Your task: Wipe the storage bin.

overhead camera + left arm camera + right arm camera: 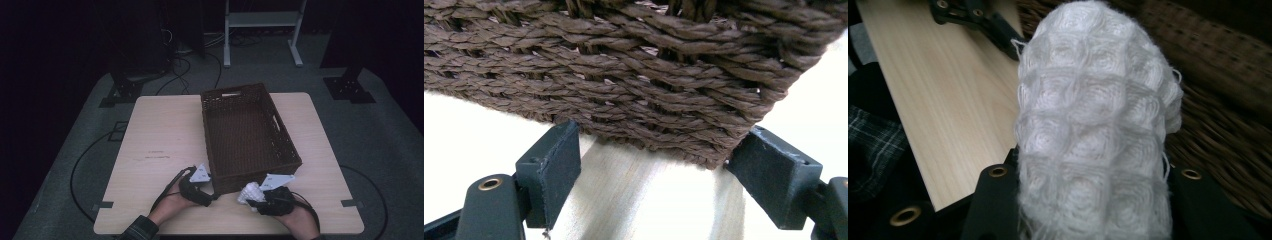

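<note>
A white waffle-knit cloth (1093, 130) is being held bunched between the right gripper's (260, 197) jaws, just beside the brown wicker basket's (280, 150) near wall. The basket's near corner is being straddled by the left gripper (209, 192), jaws spread wide. If released early, the cloth could be dropped onto the table (160, 135).

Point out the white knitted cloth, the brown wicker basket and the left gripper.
white knitted cloth (1093, 125): right gripper view, middle of the bundle.
brown wicker basket (289, 150): high view, right wall.
left gripper (651, 165): left gripper view, midway between fingertips.
</note>
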Available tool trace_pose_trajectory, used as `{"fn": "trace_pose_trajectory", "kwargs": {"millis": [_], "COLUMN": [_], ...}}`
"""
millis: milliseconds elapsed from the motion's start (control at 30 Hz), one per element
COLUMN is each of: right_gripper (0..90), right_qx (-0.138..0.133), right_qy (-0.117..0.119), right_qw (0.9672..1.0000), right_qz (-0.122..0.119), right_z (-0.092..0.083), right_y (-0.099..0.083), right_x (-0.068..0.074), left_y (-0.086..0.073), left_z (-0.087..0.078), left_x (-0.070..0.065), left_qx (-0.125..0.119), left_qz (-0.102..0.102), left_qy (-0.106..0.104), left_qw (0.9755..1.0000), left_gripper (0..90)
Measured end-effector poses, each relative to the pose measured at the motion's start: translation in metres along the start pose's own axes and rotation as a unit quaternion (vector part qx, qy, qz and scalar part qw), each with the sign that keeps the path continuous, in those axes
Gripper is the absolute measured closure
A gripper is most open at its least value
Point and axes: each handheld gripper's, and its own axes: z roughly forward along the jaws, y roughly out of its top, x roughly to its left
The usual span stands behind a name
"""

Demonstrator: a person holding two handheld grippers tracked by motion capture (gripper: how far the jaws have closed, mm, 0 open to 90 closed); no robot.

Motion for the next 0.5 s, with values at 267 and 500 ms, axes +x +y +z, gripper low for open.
{"fn": "trace_pose_trajectory", "kwargs": {"millis": [267,500], "right_gripper": [56.7,56.7], "right_qx": [-0.007,-0.013], "right_qy": [-0.051,-0.106], "right_qw": [0.9977,0.9912], "right_qz": [0.044,0.079], "right_z": [-0.030,-0.055], "right_y": [-0.028,-0.053], "right_x": [-0.023,-0.048], "left_y": [0.000,0.000], "left_z": [0.000,0.000], "left_x": [0.000,0.000], "left_qx": [0.000,0.000], "left_qz": [0.000,-0.001], "left_qy": [0.000,0.000], "left_qw": [1.0000,1.0000], "left_gripper": [20.3,20.3]}}
